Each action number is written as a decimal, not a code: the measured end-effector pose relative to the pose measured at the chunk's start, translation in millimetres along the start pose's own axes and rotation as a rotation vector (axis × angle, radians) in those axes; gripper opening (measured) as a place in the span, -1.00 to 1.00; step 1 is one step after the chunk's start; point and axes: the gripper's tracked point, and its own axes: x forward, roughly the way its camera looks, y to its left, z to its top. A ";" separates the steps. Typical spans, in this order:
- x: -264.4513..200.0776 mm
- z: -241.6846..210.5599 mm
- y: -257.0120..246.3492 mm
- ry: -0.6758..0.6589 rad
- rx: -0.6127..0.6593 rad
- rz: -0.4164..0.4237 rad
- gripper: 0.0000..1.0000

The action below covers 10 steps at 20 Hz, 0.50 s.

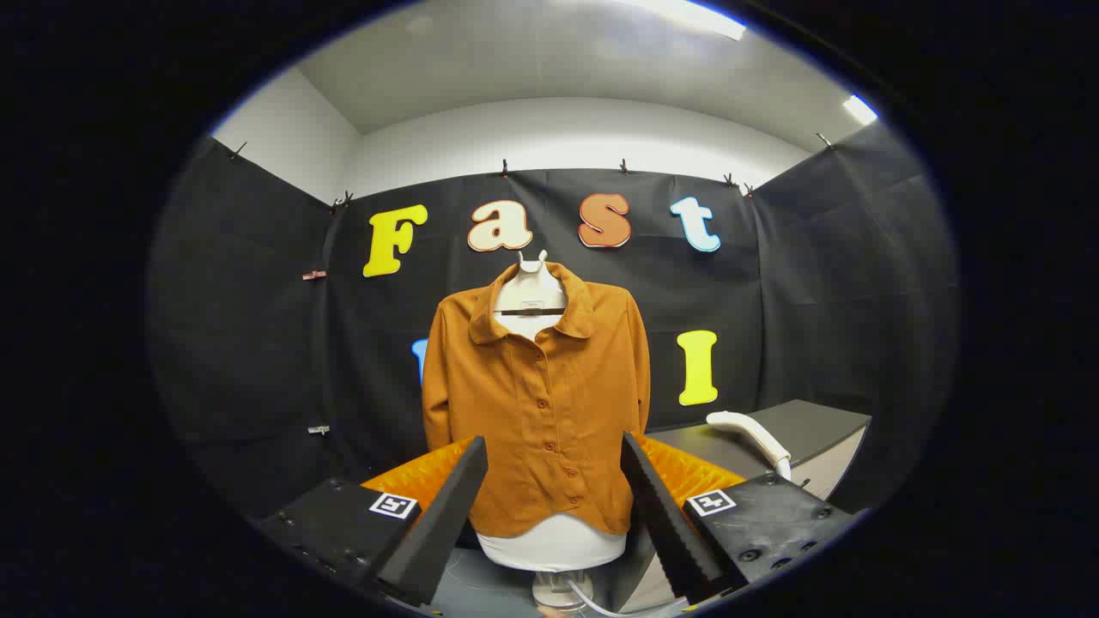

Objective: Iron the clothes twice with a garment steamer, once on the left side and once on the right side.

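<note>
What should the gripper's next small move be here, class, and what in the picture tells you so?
Probably swing right toward the white garment steamer lying on the dark table. The gripper is open and holds nothing, its fingers framing the orange shirt on the mannequin ahead, so no ironing can start until the steamer is picked up.

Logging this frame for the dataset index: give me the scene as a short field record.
garment: brown shirt, buttoned, front facing the gripper
support: white mannequin torso on a stand
steamer: white steamer head lying on the dark table, right of the shirt
gripper: gripper open, holding nothing, shirt beyond the fingers
task state: steamer not yet picked up
</note>
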 end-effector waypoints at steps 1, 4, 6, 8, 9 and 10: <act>0.8 -0.6 0.0 0.004 0.000 0.001 0.96; 1.5 -0.4 -0.2 0.004 -0.005 -0.001 0.95; 1.0 0.6 1.5 -0.002 -0.003 0.006 0.95; 1.8 2.9 2.4 -0.009 -0.005 0.007 0.95; 2.0 2.8 2.5 -0.011 -0.007 0.007 0.95; 1.8 3.6 3.3 -0.011 -0.010 0.009 0.95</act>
